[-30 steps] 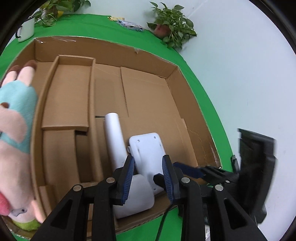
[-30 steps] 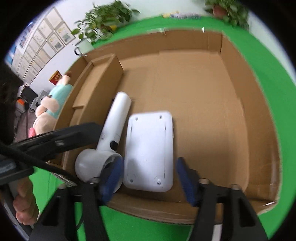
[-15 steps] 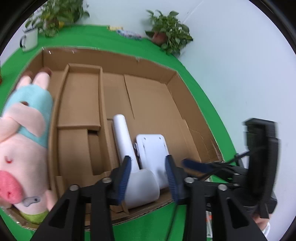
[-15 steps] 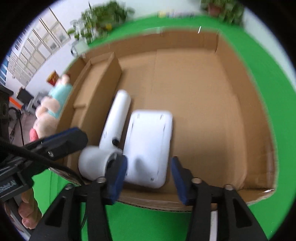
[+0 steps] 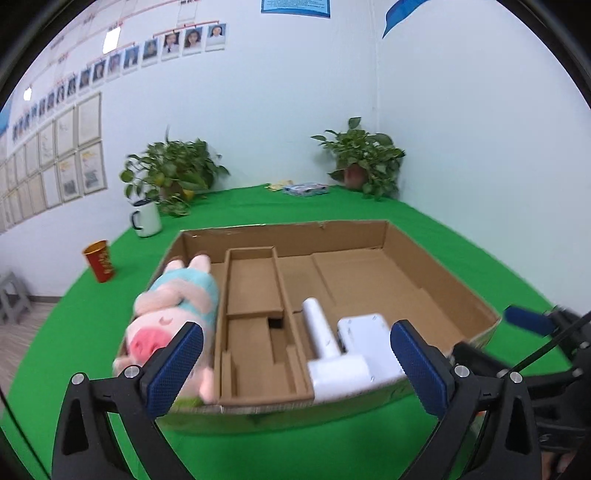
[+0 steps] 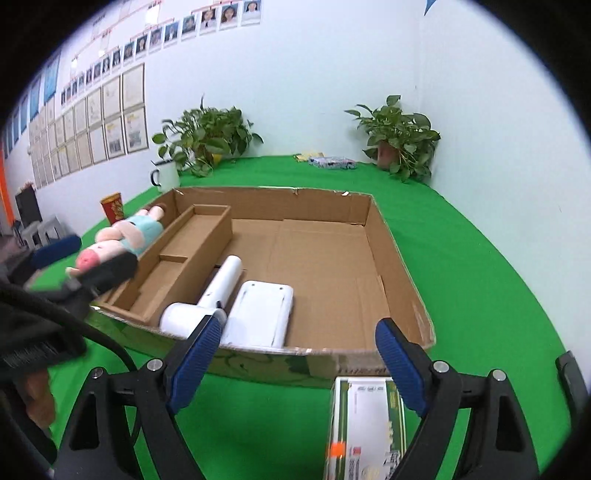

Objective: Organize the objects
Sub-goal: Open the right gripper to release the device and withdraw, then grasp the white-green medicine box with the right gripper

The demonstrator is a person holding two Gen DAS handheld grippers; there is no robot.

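An office-type room, fitted out as a demonstration area, is indicated. Rows of small portrait photographs point(image 6: 207, 18) and framed certificates point(image 6: 114, 122) are mounted on the white wall. A table covered in bright green cloth point(image 6: 480, 258) is set into the corner, and leafy potted plants point(image 6: 399, 136) are placed at its far edge.

one cardboard tray point(image 6: 388, 236). one plush pig point(image 5: 173, 314). one white hair dryer point(image 6: 218, 291). one white flat device point(image 6: 264, 312). two potted plants point(image 6: 207, 136) point(image 6: 399, 136). one white mug point(image 6: 166, 177). one red cup point(image 6: 112, 207). one green-white box point(image 6: 365, 424). one blue packet point(image 6: 332, 162). one green surface point(image 6: 480, 277).
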